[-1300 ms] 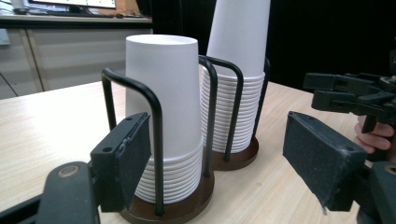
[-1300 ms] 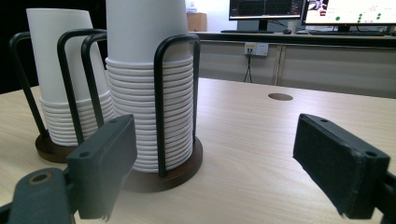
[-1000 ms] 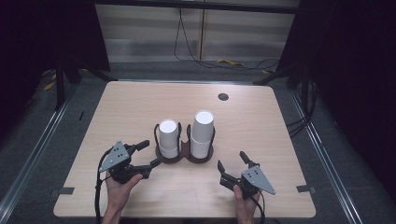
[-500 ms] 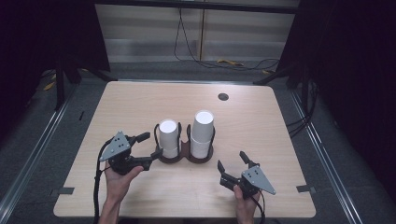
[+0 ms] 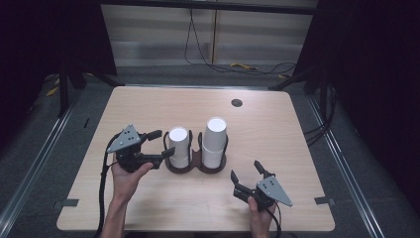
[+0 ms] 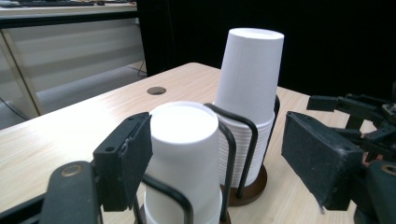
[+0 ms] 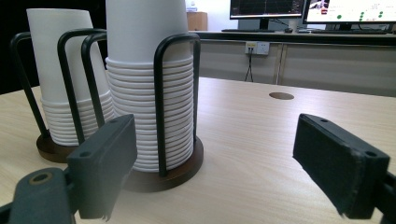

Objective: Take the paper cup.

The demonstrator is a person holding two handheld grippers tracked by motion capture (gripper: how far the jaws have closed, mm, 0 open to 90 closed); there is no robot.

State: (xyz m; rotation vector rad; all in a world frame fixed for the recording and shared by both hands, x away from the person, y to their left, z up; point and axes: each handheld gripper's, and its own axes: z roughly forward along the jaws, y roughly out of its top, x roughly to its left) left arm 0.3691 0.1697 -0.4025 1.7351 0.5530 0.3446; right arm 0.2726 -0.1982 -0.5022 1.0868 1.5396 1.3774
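Two stacks of white paper cups stood upside down in a dark wire holder (image 5: 195,166) mid-worktop (image 5: 277,134). From above, your left gripper (image 5: 165,144) hovered at the shorter stack (image 5: 179,147), probably to lift its top cup, while your right gripper (image 5: 245,171) waited apart. Along the left gripper, spread jaws flanked that cup (image 6: 184,154) without pressing. Along the right gripper, open jaws faced the taller stack (image 7: 147,84), holding nothing.

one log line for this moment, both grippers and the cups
left gripper: open, jaws either side of shorter cup stack, no grip seen | right gripper: open, empty, low over table | taller cup stack: untouched
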